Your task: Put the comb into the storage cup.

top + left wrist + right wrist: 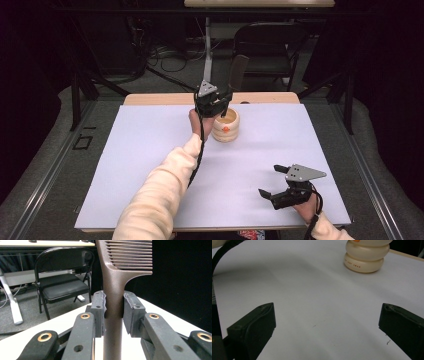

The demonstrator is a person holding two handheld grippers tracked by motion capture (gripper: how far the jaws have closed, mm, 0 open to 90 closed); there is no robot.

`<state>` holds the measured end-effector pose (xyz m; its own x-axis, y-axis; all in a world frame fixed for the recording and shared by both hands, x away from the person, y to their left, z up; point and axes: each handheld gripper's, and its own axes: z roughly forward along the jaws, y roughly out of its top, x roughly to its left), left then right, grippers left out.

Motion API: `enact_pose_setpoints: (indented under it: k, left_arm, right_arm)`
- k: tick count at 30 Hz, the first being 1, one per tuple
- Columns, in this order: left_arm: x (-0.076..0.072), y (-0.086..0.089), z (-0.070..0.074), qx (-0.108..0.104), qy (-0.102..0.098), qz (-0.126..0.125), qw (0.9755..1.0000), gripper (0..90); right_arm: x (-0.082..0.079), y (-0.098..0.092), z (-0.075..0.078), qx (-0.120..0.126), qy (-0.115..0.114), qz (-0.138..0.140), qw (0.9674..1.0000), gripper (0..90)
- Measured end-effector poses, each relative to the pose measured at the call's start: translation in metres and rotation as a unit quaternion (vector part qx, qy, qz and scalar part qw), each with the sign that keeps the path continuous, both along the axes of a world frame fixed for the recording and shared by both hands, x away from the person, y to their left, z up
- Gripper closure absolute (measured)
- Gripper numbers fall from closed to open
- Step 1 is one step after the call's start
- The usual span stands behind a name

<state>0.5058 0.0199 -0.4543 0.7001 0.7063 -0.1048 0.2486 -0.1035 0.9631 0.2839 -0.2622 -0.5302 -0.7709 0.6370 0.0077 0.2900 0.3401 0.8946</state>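
A brown comb (239, 70) stands upright above a cream ringed cup (226, 125) at the back middle of the white table cover (150, 165). My left gripper (229, 95) is shut on the comb's handle, just over the cup's rim. In the left gripper view the comb (117, 277) rises between the pads (98, 307), teeth pointing right, and the left gripper (113, 308) presses it from both sides. My right gripper (269, 180) rests near the front right of the table, open and holding nothing. The right gripper (327, 315) faces the cup (364, 257) across bare sheet.
A black folding chair (267, 45) stands beyond the table's far edge, with a white desk leg (207, 50) and cables on the floor beside it. A strip of wooden tabletop (265, 98) shows at the back. The cream sleeve (160, 195) crosses the sheet's middle.
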Motion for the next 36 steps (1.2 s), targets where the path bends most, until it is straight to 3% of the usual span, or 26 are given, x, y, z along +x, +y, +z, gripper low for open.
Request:
enact_pose_setpoints:
  k: [23, 36]
  left_arm:
    - [0.003, -0.001, -0.024, 0.024, 0.028, 0.000, 0.9993, 72.5]
    - [0.004, -0.002, -0.030, 0.034, 0.043, -0.014, 0.9984, 72.4]
  right_arm:
    - [0.000, 0.000, 0.000, -0.001, -0.002, 0.000, 1.0000, 0.6]
    - [0.000, 0.000, 0.000, 0.000, -0.001, -0.001, 1.0000, 0.6]
